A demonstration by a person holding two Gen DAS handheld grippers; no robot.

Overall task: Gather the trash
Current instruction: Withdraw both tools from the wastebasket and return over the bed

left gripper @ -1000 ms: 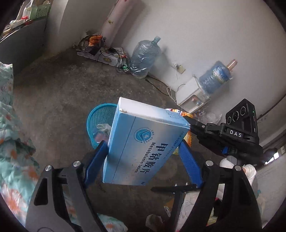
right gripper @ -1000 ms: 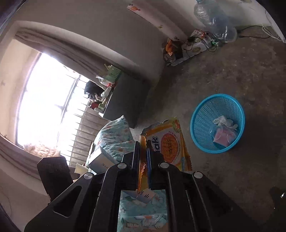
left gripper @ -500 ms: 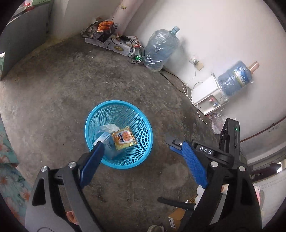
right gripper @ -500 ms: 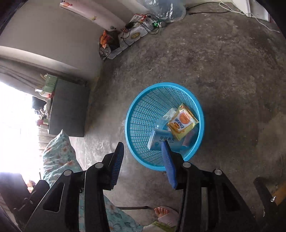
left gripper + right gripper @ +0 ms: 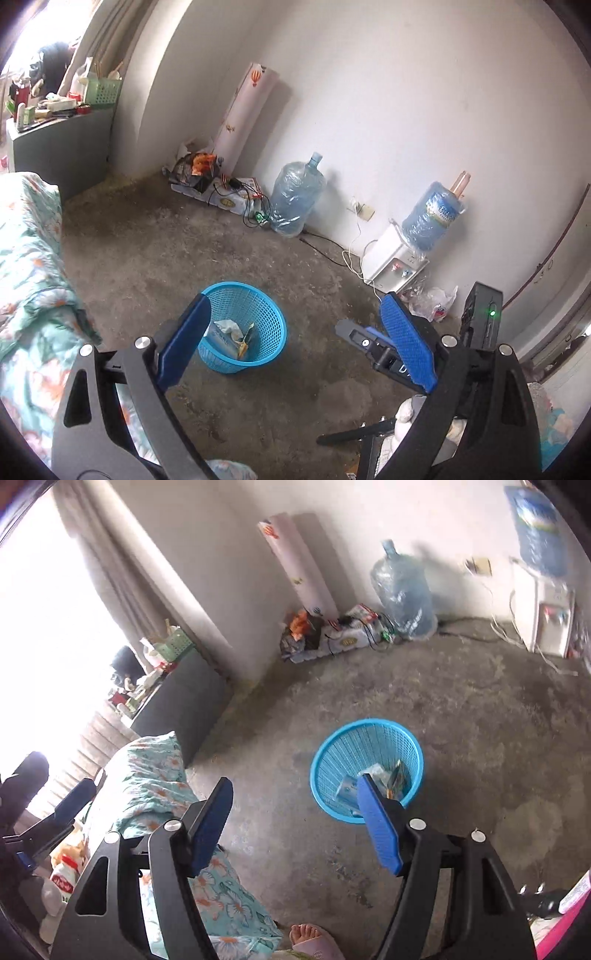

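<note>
Two views show one blue mesh basket standing on the concrete floor, and it serves as the landmark here.

Left wrist view: the left gripper hangs above and in front of the basket, jaws spread wide with nothing between them; they have just been opening further. Its left pad covers the basket's near-left rim. Inside the basket lie a pale blue box, crumpled white paper and the edge of a yellow packet; their print is too small to read. A second ago this gripper held that box, printed "Mecobalamin tablets", over the basket. To the right of the basket the right gripper's body shows only "D" of its label, the rest hidden. Beyond the basket a water jug stands against the wall.

Right wrist view: the right gripper also stands wide open and empty, its jaws having just been opening; a second ago they pinched the yellow packet. Its right pad hides the basket's near rim. The box and packet lie inside, blurred. Left of the basket lies a floral quilt; nearer the camera than the basket, a bare foot is cut off by the frame.
</note>
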